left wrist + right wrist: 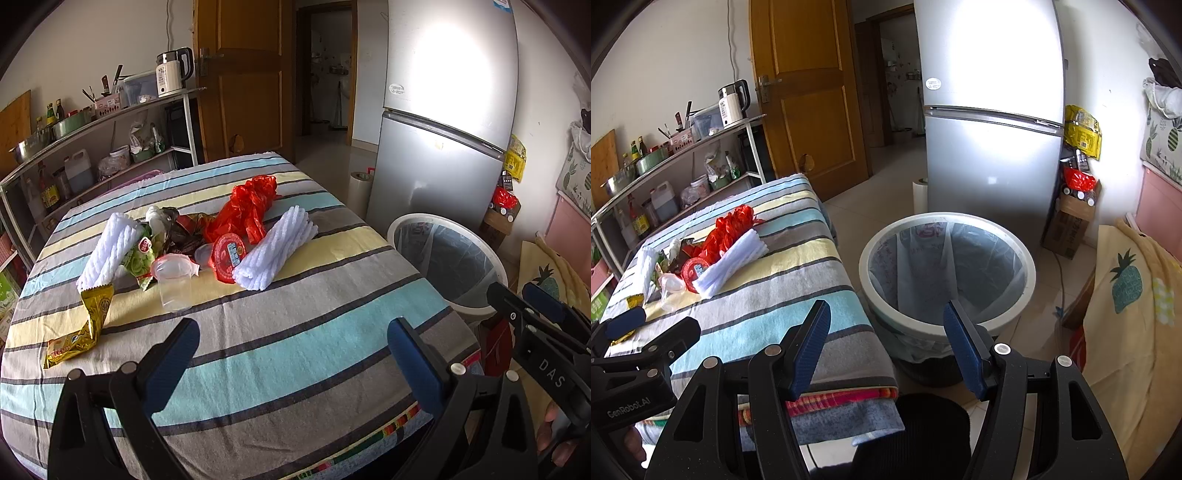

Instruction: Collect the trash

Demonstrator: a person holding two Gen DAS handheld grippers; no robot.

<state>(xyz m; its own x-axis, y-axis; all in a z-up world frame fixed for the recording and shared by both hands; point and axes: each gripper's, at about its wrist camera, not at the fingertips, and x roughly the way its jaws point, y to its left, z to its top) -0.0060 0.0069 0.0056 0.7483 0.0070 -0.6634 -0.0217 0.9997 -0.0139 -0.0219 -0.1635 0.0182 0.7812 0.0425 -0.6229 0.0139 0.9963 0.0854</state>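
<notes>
The left tongs (291, 354) are hanging spread wide and empty above the near part of the surface (280, 369), which is wearing a striped cloth of grey, pale blue and yellow. Farther back on that cloth, the trash is lying in a loose heap: a crumpled red plastic bag (248, 206), two rolls of white foam netting, one on the left (107, 247) and one on the right (275, 245), a round red foil lid (229, 254) leaning against the right roll, a clear plastic cup (174, 284) lying at the front of the heap, and a green snack wrapper (142, 258) tucked between the left roll and the cup. A crinkled gold foil wrapper (83, 328) is trailing away from the heap toward the left edge. The right tongs (886, 345) are likewise gaping with nothing between them, pointing down over the near rim of a round white bin (945, 221) lined with a thin translucent bag, which is standing on the floor just beside the surface and in front of a tall silver refrigerator (990, 129). The bin is possibly empty, though its dim bottom is hard to read.
</notes>
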